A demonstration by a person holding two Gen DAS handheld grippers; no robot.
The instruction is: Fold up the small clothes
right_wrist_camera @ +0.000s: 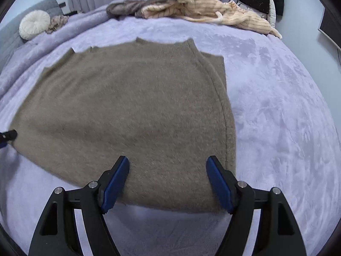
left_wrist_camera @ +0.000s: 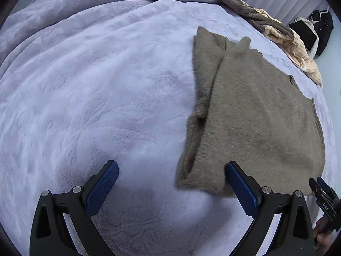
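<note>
- Folding this taupe sweater [right_wrist_camera: 132,115] well starts with where it lies: flat on the lavender blanket [right_wrist_camera: 277,111] of the bed, neckline away from the person, hem toward them.
- Seen from the left wrist, the sweater's left side is already turned in, a long doubled band [left_wrist_camera: 204,106] running along that edge; the right side looks single-layered as far as I can judge.
- Left hand-held gripper [left_wrist_camera: 171,186] hangs spread wide, nothing between its pads, just off the sweater's near left corner; one finger sits over the hem, the other over bare blanket.
- Right hand-held gripper [right_wrist_camera: 167,184] is also spread with nothing pinched, hovering over the sweater's hem, a little in from its right corner.
- Judging from that, the step in hand is taking hold of the hem, probably to bring it up toward the neckline.
- To do it well, each pair of pads should close over every layer at the hem, the left one especially, since the doubled band there could slip apart.
- Both grips ought to sit evenly either side of the sweater's middle, so that the fold line lands straight.
- Lifting low and carrying the hem level would keep the fuzzy knit from dragging the plush blanket into wrinkles.
- Beyond the sweater's neckline a heap of cream and grey clothes [right_wrist_camera: 191,8] waits, well apart.
</note>
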